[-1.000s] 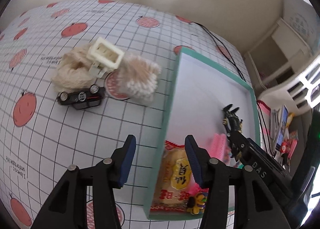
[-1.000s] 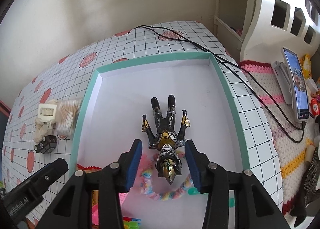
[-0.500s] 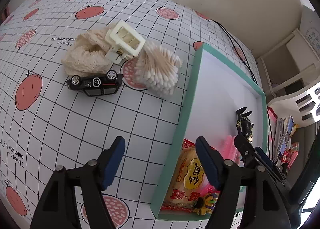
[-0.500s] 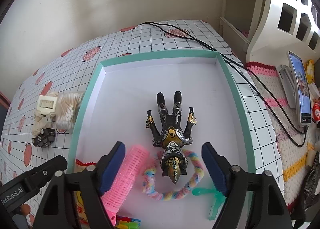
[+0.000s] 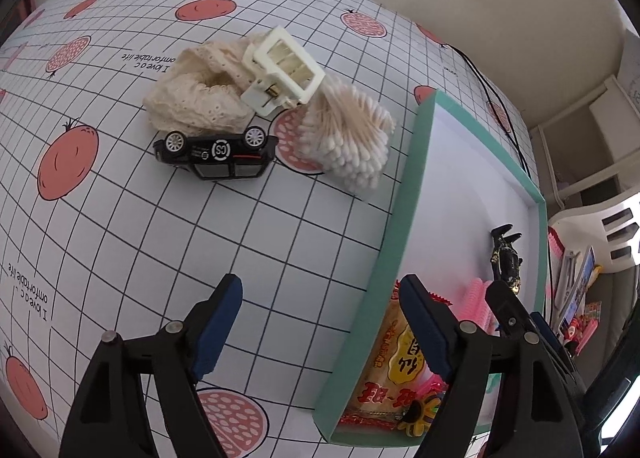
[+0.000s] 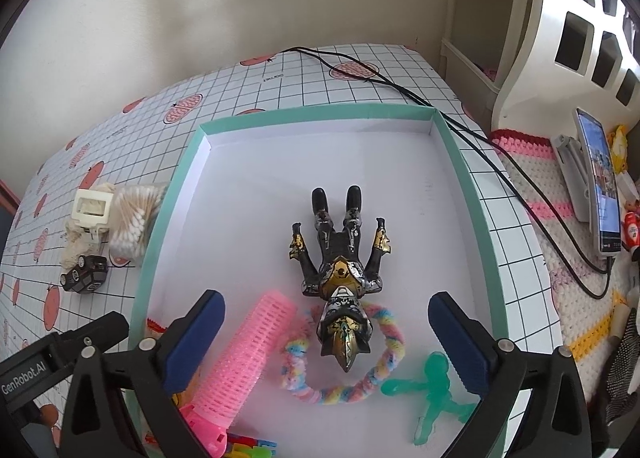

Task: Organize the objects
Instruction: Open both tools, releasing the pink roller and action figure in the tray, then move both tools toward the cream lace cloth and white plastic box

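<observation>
Your right gripper [image 6: 326, 334] is hanging over the teal-rimmed box [image 6: 172, 194], its jaws opening wide with nothing pinched; the armoured figure [image 6: 340, 270] is lying on its back on the box floor just ahead at twelve o'clock, free of both pads. Its helmet is resting on the pastel braided ring [image 6: 380, 370], the pink hair roller [image 6: 248, 354] is lying at nine o'clock from that, and a green translucent figure [image 6: 436, 386] is at four o'clock. That drop looks finished.

Your left gripper [image 5: 320, 330] is also opening, empty, straddling the box's left wall, with a snack packet [image 5: 394, 362] inside the box beside the right finger. Out on the gridded tablecloth [image 5: 120, 218], at about eleven o'clock, the remaining pile is waiting: the black toy car [image 5: 216, 152] lying on its roof, the cream lace scrunchie [image 5: 192, 98] touching it from behind, the white hair clip [image 5: 284, 70] propped on the scrunchie, and the cotton swab bundle [image 5: 348, 142] nearest the box.

You are between placements, I judge. Next, you will be reaching the left gripper out to one pile item, probably the car, keeping the jaws spread until they are either side of its body.
</observation>
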### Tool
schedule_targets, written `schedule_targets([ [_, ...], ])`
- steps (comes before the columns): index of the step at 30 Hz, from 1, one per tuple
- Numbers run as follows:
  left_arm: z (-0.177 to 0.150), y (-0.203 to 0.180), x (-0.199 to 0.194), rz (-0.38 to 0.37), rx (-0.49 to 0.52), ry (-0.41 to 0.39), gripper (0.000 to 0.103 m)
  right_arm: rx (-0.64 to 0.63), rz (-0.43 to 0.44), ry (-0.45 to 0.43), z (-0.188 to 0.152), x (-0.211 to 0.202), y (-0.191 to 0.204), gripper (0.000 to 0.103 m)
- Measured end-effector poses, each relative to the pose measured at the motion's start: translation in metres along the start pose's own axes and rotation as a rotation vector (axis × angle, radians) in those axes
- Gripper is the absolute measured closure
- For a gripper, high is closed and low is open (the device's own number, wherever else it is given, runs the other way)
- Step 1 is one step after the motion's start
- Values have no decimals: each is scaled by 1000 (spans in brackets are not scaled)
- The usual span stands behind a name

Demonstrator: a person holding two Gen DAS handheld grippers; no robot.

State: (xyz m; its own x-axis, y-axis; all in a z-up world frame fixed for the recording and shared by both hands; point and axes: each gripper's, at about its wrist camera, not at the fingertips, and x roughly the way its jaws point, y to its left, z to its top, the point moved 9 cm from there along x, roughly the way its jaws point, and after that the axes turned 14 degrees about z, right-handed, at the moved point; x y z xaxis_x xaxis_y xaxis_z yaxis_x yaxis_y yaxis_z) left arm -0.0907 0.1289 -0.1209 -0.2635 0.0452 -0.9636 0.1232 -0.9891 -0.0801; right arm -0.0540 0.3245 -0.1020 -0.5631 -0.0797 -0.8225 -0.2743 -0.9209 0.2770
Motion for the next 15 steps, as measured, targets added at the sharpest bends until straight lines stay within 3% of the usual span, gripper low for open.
schedule_targets([
  [1, -1, 0, 0, 2, -2, 1, 21, 0, -1, 0, 0, 0, 0, 0],
  [3, -3, -1, 1, 6, -6, 2, 7, 0, -1, 0, -1, 0, 0, 0],
  [4, -2, -1, 2, 7, -9, 0, 5, -1, -1, 0, -1, 0, 0, 0],
  [15, 2, -6, 2, 15, 4, -11, 4, -1, -6, -1, -1, 1, -1, 0],
])
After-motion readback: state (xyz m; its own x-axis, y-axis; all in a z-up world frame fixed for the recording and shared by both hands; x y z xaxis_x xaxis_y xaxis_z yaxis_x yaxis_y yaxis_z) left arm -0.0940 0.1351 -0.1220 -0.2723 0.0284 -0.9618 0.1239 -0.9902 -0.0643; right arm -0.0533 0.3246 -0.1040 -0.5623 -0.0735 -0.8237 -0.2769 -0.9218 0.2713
